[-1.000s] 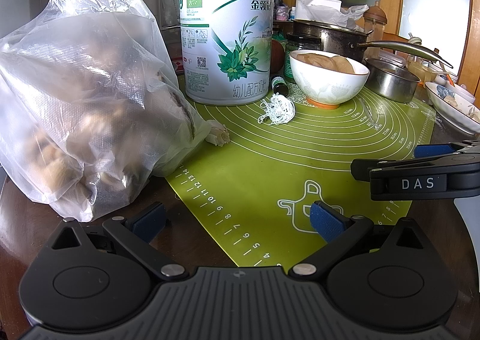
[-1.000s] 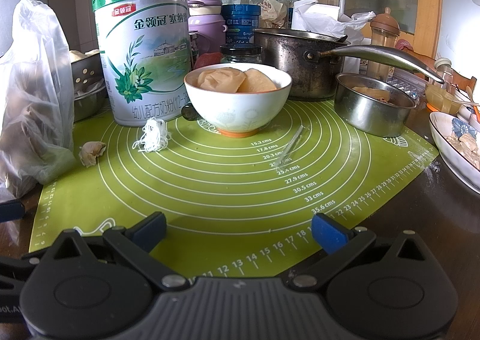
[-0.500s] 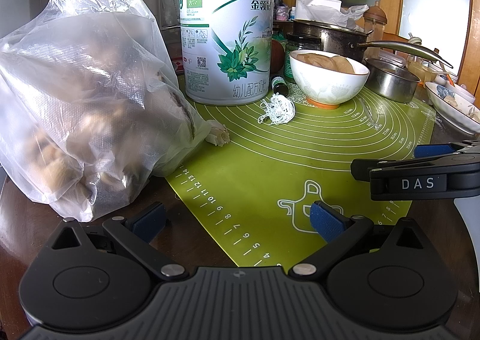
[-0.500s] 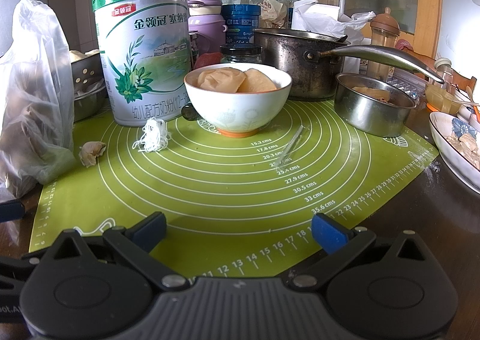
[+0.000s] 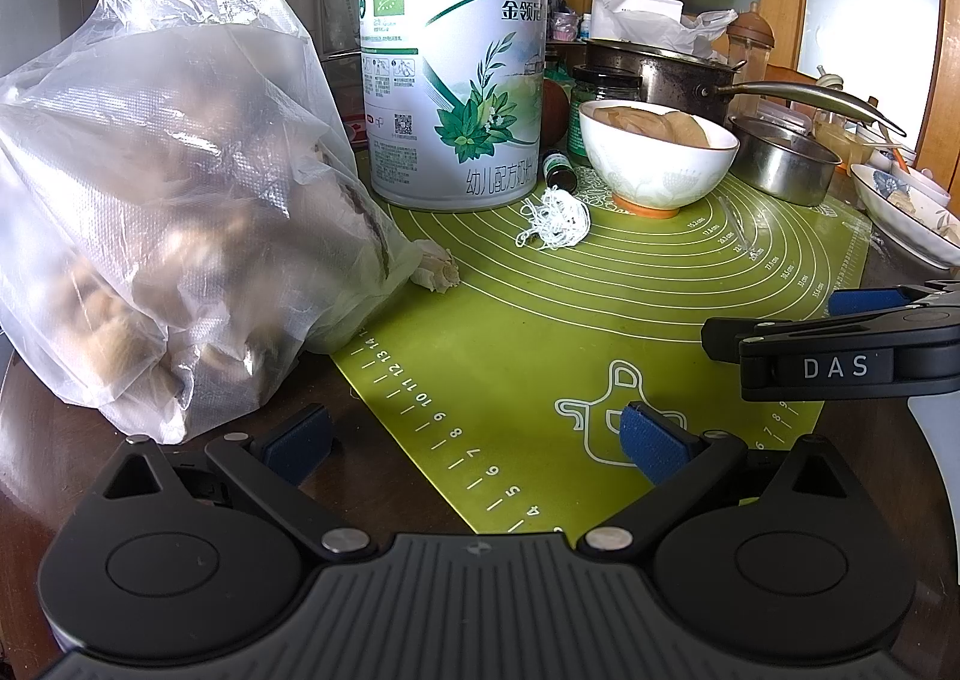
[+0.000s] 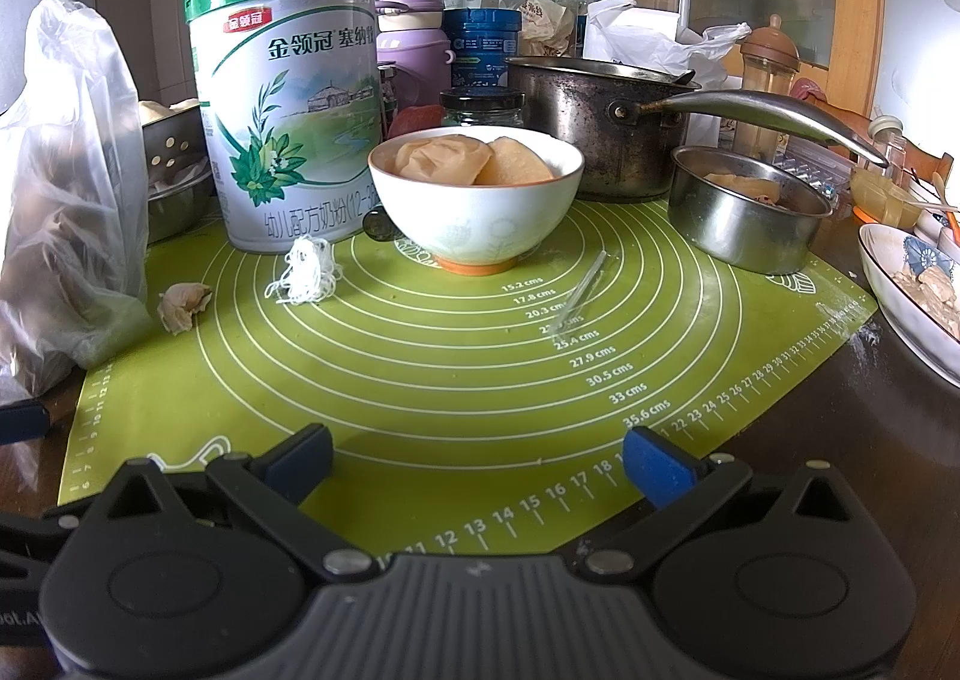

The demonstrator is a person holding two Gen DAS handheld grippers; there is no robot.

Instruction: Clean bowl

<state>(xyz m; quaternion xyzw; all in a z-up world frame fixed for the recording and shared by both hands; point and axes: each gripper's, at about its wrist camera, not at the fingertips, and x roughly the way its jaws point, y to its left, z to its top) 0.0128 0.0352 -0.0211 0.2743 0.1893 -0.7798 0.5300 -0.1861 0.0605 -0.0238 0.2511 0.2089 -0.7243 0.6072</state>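
A white bowl point(image 6: 477, 209) with an orange foot stands on the green mat point(image 6: 420, 368), holding pale tan pieces. From the left wrist the same bowl point(image 5: 657, 164) sits far ahead to the right. My right gripper point(image 6: 477, 455) hovers low over the mat's near edge, open, nothing between its blue pads, well short of the bowl. My left gripper point(image 5: 474, 440) is open too, empty, over the mat's left corner. The right gripper's side point(image 5: 840, 356) shows at the right edge of the left wrist view.
A tall green-lidded tin point(image 6: 288, 104) stands left of the bowl, a filled plastic bag point(image 5: 168, 212) further left. Behind are a dark pot point(image 6: 600, 128) with a long handle, a steel dish point(image 6: 744, 212) and a plate point(image 6: 912, 290). White thread point(image 6: 306, 272) lies on the mat.
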